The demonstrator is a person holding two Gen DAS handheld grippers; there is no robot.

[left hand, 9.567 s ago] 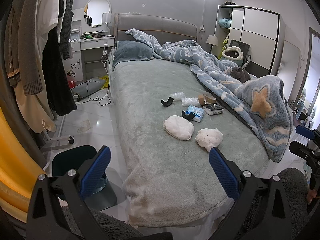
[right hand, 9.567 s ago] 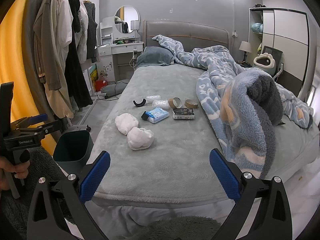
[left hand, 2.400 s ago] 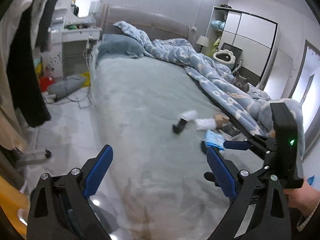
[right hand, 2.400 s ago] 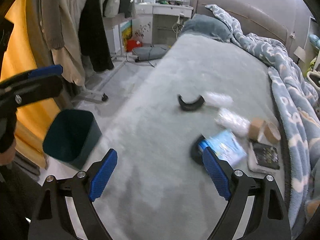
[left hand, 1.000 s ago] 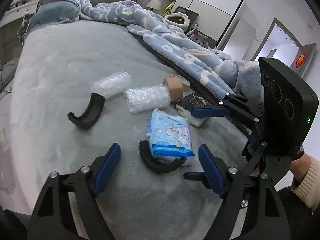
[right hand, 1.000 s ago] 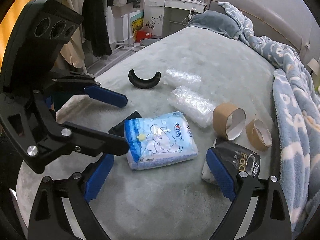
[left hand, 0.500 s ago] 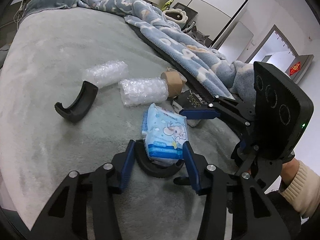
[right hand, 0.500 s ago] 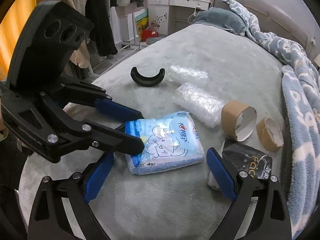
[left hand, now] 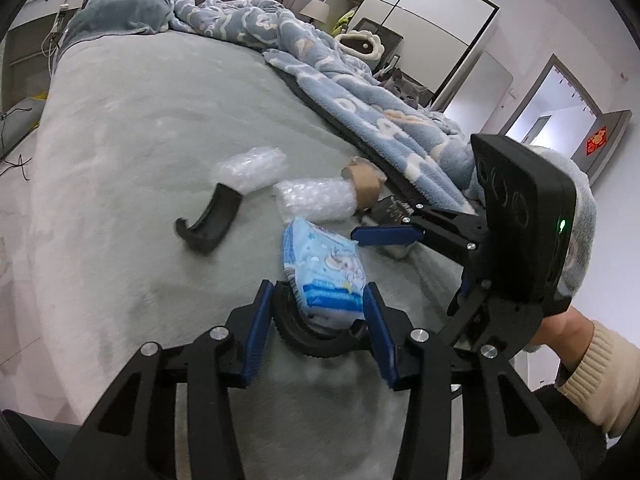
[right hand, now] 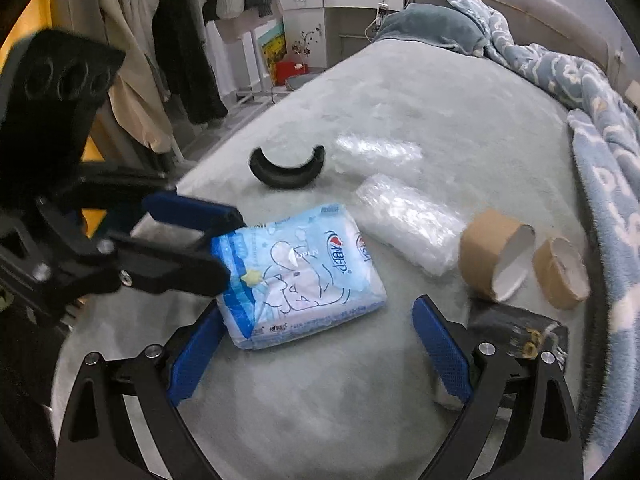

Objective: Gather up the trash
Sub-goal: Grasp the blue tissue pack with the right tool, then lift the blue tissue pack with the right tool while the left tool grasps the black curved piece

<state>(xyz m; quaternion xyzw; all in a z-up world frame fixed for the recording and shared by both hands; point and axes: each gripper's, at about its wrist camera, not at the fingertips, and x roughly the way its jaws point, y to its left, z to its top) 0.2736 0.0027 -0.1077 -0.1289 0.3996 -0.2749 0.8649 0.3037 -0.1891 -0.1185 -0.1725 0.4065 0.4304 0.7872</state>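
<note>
1. Blue tissue pack lies mid-bed on the grey bed cover; the left gripper has just been closing and apparently clamps it together with a black curved piece beneath.
2. Right gripper hovers spread beside the pack, grasping nothing.
3. Left beyond the pack: bubble wrap, cardboard rings, another black curved piece.

Grey-green bed carries tissue pack, bubble-wrap rolls, cardboard tape cores, black curved pieces, blue blanket.
</note>
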